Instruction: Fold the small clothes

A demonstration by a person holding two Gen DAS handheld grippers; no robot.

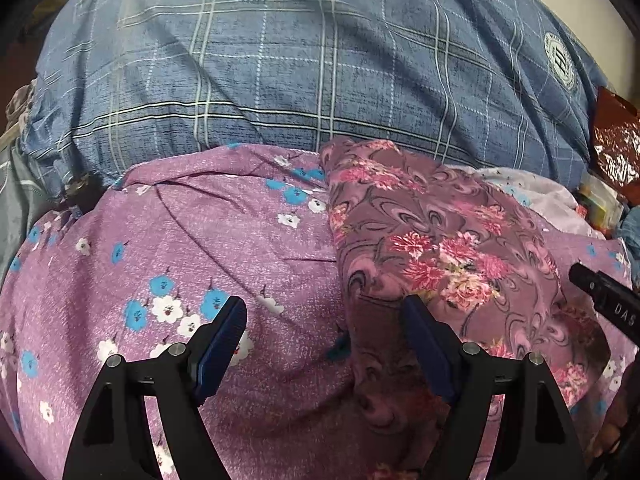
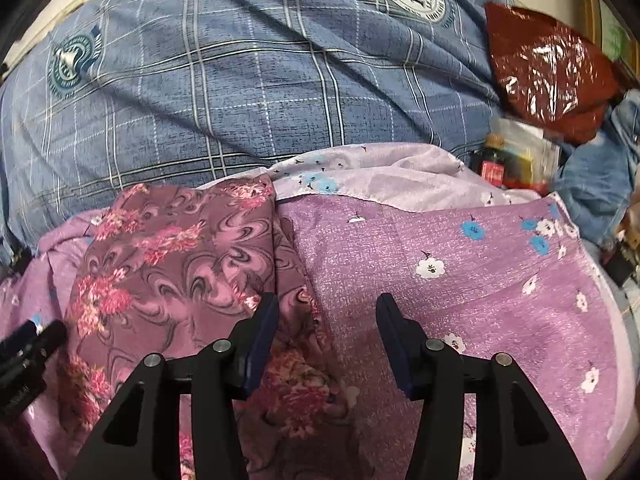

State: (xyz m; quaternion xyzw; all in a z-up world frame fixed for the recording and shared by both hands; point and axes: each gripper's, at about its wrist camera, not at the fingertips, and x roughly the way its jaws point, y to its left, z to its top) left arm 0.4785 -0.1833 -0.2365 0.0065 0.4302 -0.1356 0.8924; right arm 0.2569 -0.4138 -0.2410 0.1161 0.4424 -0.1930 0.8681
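Left gripper (image 1: 324, 316) released, right gripper (image 2: 328, 312) released — both over rose-print garment (image 1: 448, 256) | pinch its near edge evenly

both my tongs are matte black, each with two angular arms built as open triangular frames. the left tongs (image 1: 324, 312) carry dark navy ribbed pads on the inner faces of their fingers, and round silver screw heads sit at the pivots. the right tongs (image 2: 327, 310) match them: same navy pads, same silver screws. white lettering marks the black body of each, seen from the other's camera.
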